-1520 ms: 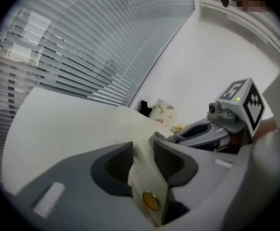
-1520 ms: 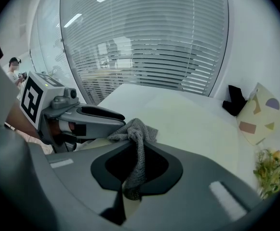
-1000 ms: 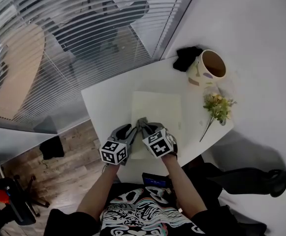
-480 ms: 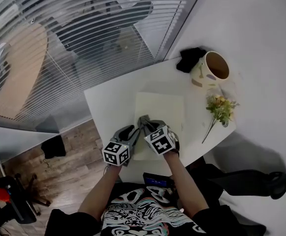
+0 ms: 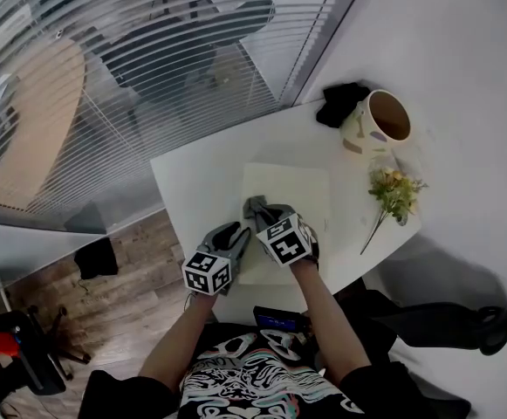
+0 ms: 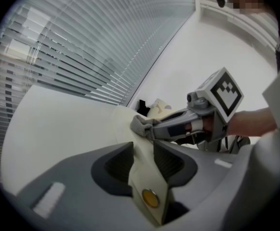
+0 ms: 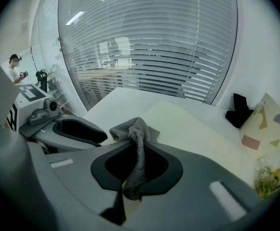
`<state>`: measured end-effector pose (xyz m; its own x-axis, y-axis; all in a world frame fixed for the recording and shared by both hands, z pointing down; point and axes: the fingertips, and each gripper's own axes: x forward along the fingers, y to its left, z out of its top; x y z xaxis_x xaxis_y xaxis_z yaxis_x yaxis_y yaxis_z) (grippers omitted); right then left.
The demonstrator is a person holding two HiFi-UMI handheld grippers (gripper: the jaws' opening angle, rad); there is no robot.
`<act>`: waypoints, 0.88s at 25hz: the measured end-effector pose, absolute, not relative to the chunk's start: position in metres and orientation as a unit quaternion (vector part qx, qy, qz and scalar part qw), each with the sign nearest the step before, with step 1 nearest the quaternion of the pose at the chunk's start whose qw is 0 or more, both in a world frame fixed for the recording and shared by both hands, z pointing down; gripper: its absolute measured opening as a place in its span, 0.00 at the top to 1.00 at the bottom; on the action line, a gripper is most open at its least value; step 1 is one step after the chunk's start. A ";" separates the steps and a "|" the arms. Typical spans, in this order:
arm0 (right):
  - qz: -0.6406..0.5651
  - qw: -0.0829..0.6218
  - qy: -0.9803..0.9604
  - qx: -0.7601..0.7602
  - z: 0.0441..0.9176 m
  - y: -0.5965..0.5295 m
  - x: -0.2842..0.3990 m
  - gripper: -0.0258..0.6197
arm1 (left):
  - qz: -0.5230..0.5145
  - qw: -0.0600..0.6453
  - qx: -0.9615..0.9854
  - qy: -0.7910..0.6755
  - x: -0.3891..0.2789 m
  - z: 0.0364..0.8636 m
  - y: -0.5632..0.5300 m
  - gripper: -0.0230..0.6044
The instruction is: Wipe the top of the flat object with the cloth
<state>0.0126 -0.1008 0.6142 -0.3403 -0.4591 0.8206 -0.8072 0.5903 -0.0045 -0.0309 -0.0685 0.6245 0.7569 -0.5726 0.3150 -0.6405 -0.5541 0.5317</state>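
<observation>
White table (image 5: 192, 182) against white wall (image 5: 462, 51); slatted blinds (image 5: 105, 77) behind; wood floor (image 5: 135, 269) below.

Pale cream flat object (image 5: 292, 190), rectangular, lies flat mid-table (image 5: 192, 182) and reaches the near edge. Its near-left corner is pinched in the left gripper (image 6: 143, 150). Grey knit cloth (image 7: 135, 129) is bunched and clamped in the right gripper (image 7: 139, 150), with its free end resting on the flat object's left part.

Side by side, left tongs (image 5: 237, 231) clamped, right tongs (image 5: 264, 216) clamped
</observation>
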 end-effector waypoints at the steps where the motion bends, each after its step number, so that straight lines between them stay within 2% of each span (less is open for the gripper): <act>1: 0.214 0.410 -0.791 0.400 0.614 -0.103 0.013 0.93 | 0.053 0.323 0.880 -0.344 -0.031 0.625 -0.068 0.67; 22: 0.216 0.395 -0.789 0.418 0.606 -0.147 0.015 0.93 | 0.047 0.321 0.882 -0.342 -0.031 0.624 -0.068 0.67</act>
<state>0.0152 -0.1472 0.6059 -0.3386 -0.4891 0.8039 -0.8307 0.5566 -0.0113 -0.0306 -0.0681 0.6238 0.7621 -0.5723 0.3027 -0.6330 -0.5603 0.5342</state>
